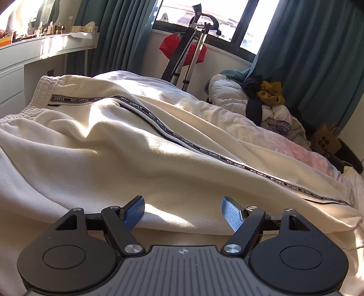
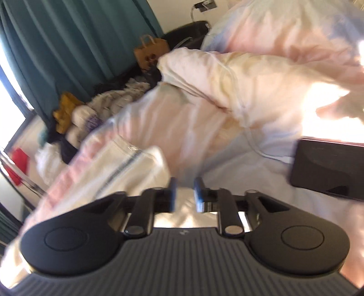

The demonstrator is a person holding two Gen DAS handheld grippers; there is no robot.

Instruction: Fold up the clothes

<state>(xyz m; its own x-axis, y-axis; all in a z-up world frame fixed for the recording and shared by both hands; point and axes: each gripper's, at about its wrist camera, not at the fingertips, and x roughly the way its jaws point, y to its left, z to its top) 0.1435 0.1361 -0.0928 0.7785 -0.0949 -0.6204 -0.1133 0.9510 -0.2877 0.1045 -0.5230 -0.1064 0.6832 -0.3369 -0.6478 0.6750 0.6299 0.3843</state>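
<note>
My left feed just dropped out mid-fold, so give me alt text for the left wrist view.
Cream track pants with a black "NOT-SIMPLE" side stripe lie spread across the bed, elastic waistband at far left. The left tongs sit open at the pants' near edge, gripping nothing. Behind: teal curtains, a sunlit window and a heap of clothes.

Sunlit window [image 1: 204, 13], teal curtains [image 1: 318, 57]
</note>
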